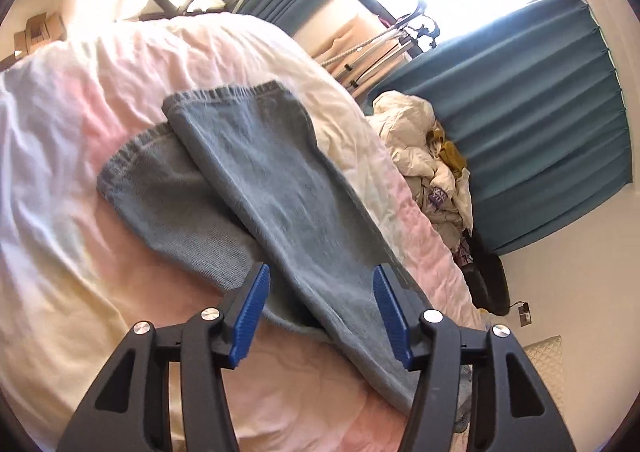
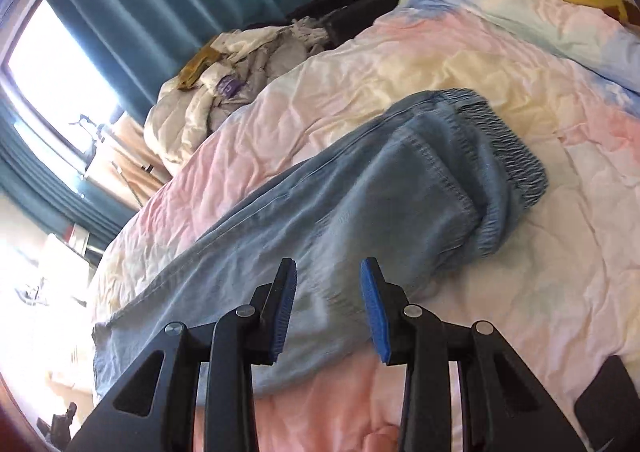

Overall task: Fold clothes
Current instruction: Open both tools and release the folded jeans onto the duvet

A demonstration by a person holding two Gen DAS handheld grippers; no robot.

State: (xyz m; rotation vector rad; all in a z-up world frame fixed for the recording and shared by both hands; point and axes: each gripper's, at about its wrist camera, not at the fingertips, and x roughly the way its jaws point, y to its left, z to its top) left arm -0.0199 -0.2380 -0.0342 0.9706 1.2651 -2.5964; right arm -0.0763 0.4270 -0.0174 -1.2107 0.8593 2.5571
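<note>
The light blue denim trousers lie stretched along the pastel pink, cream and white quilted bedspread, folded lengthwise so 1 leg sits across the other, the 2 hems fanned slightly apart at the far end. From the right wrist view the gathered elastic waistband rests at the opposite end. This looks like the pause between folds: the lengthwise fold is down, the crosswise fold not yet made. Next move, I'd judge, calls for fresh grips at one end to carry it over to the other, keeping the 2 layers together. The left gripper hangs above the leg cloth, blue pads parted about halfway, nothing pinched. The right gripper hovers over the seat area, jaws parted narrower, also empty.
</note>
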